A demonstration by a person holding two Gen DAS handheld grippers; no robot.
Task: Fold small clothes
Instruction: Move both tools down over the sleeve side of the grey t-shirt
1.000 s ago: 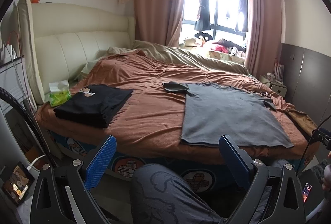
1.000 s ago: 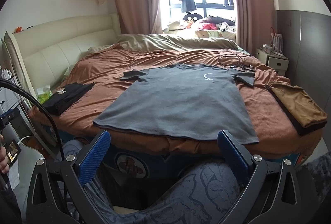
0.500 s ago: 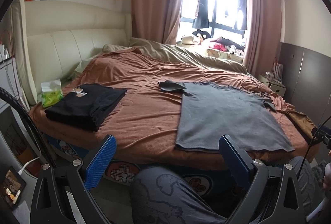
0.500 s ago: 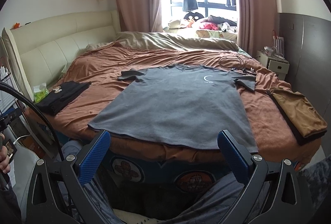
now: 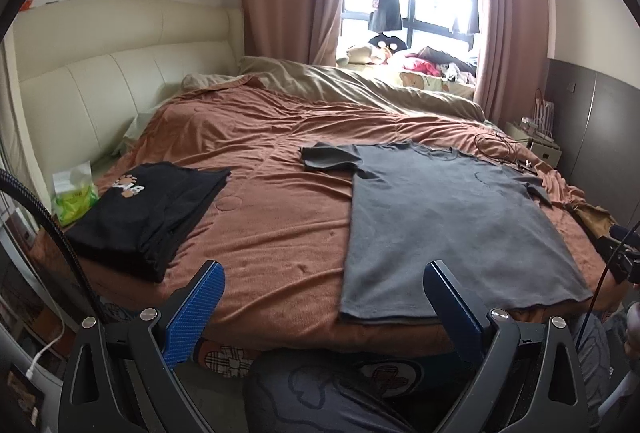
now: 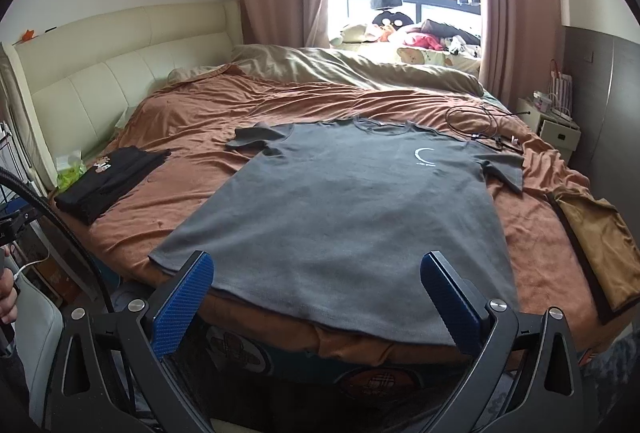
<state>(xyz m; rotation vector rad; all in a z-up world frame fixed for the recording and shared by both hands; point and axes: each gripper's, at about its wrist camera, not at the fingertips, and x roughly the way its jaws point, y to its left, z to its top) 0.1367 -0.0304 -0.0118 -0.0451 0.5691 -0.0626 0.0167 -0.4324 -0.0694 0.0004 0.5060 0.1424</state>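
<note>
Left gripper (image 5: 324,297): black angular frame, two fingers (image 5: 198,307) faced with blue ribbed pads, round silver screws (image 5: 149,312) at the pivots. A thick black braided cable (image 5: 48,221) arcs up its left side. Right gripper (image 6: 318,291) is the same build, blue pads on black arms, silver screws (image 6: 498,304) shining. Below, trousers (image 5: 320,397) in dark blue-grey with a faint cartoon outline print. Bare skin of a hand (image 6: 7,303) shows at the right view's left edge.

Green tissue pack (image 5: 74,193) beside cream headboard (image 5: 120,81).
</note>
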